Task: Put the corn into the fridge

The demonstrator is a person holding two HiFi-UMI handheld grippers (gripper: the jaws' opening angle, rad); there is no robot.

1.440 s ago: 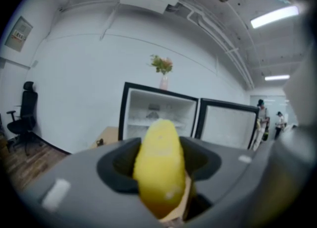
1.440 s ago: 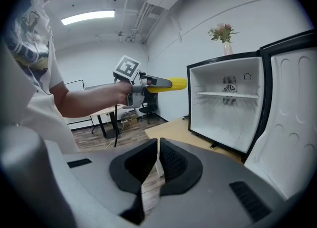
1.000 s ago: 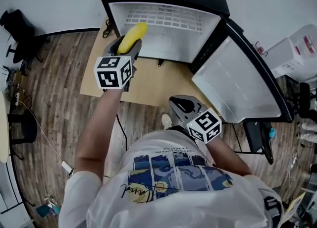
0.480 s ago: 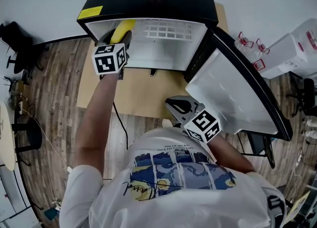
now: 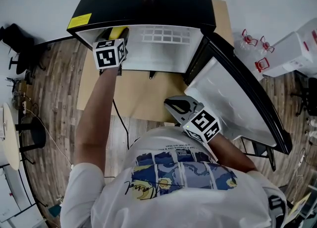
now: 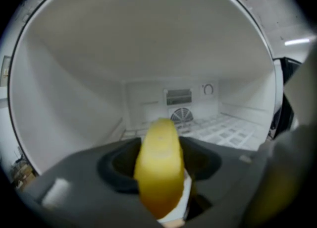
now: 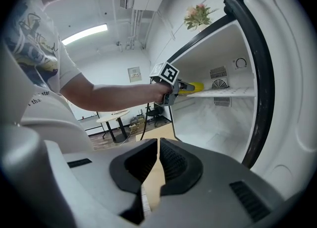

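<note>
Left tool (image 5: 114, 37) has moved forward since a second ago, from in front of the fridge (image 5: 148, 9) to inside its opening. Its jaws grip the corn (image 6: 159, 165), whose tip points at the back wall. Corn is inside the upper compartment, just above the front of the wire shelf (image 7: 233, 92). Right tool (image 7: 158, 147) hangs low beside the open door (image 5: 233, 98), with its jaws drawn together and nothing between them.
</note>
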